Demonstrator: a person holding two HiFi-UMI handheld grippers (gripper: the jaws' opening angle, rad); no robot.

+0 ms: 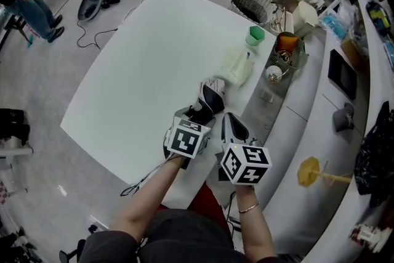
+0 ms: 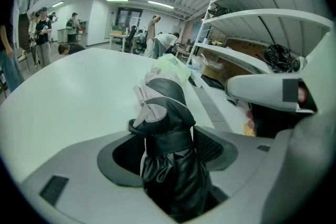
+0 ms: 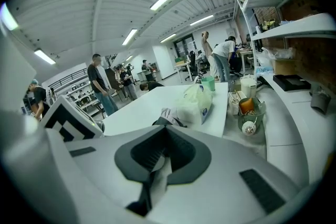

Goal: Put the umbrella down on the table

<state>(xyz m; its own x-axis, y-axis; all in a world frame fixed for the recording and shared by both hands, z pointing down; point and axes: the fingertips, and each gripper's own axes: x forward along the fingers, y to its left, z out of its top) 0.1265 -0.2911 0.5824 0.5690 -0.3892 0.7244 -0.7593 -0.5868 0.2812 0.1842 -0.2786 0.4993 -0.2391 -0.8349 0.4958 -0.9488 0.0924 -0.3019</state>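
Note:
A folded black and grey umbrella (image 1: 209,100) lies on the white table (image 1: 141,71) near its right edge. My left gripper (image 1: 198,114) reaches over its near end. In the left gripper view the umbrella (image 2: 165,113) runs up between the jaws of that gripper (image 2: 168,141), which stand wide around its black cloth without visibly pressing it. My right gripper (image 1: 231,122) sits just right of the umbrella. In the right gripper view its jaws (image 3: 167,134) meet at the tips, and the umbrella's grey end (image 3: 167,117) shows just beyond them.
A pale plastic bag (image 1: 236,64) and a green cup (image 1: 255,36) sit past the umbrella. A wire basket (image 1: 252,3) and a mesh holder (image 1: 287,49) stand on the side counter (image 1: 308,114) to the right. A black cord (image 1: 144,180) hangs off the near table edge. People stand far left.

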